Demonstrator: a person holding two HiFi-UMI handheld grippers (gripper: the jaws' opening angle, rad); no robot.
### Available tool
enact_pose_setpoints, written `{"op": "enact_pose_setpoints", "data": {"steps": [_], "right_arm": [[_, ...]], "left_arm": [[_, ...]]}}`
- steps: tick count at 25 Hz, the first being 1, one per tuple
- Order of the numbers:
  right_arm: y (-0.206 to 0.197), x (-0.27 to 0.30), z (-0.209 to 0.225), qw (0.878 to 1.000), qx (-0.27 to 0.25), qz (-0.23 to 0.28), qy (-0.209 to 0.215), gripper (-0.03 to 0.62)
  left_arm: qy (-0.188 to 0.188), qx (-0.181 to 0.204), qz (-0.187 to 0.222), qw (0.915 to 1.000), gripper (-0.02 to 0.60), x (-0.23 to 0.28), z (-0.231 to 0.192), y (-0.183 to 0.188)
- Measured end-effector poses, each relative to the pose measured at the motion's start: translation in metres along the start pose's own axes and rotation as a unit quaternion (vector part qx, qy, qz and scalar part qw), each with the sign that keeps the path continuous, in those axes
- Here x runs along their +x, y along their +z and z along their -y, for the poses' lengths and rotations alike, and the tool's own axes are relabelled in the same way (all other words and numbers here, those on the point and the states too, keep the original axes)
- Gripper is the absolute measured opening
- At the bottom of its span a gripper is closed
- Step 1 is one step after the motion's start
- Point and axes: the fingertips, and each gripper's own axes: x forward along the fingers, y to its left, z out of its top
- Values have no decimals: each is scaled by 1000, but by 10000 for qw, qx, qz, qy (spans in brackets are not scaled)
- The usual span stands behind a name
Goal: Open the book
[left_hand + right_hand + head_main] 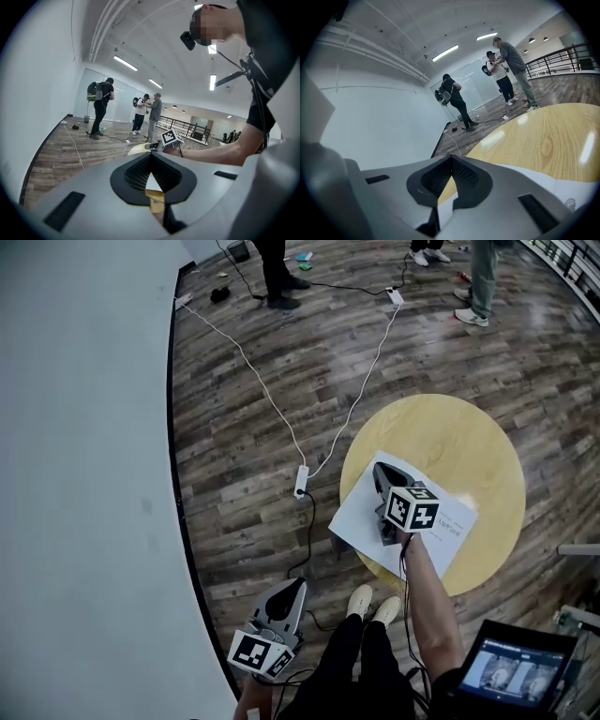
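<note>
While right gripper (379,469) sits jaws-together over white book (356,517), left gripper (299,584) closed, empty, well apart.

A pale yellow, wood-grained table (469,442) at right carries a white book (356,517). The left gripper (298,585) and right gripper (380,468) are grey with black-lined jaws, their cubes patterned in black-and-white squares. A white cable (272,404) crosses the dark brown plank floor (253,484). The wall (84,474) at left is pale grey. Cream shoes (361,599) show near.
</note>
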Motion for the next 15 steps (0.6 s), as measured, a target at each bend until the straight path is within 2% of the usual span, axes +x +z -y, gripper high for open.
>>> {"op": "enact_pose_setpoints", "data": {"steps": [4,8,15], "right_arm": [[16,-27,-10,9997,-166,166,11,2],[38,-74,-17,9978,-551,358,-82,2],[95,-187,-19,9884,-877,1140,-480,2]], "left_arm": [[-154,35,43,9999,-3,1,10,3],[-411,114,109,9990,-3,9,27,12],[-906,443,521,9935,-3,20,61,58]]}}
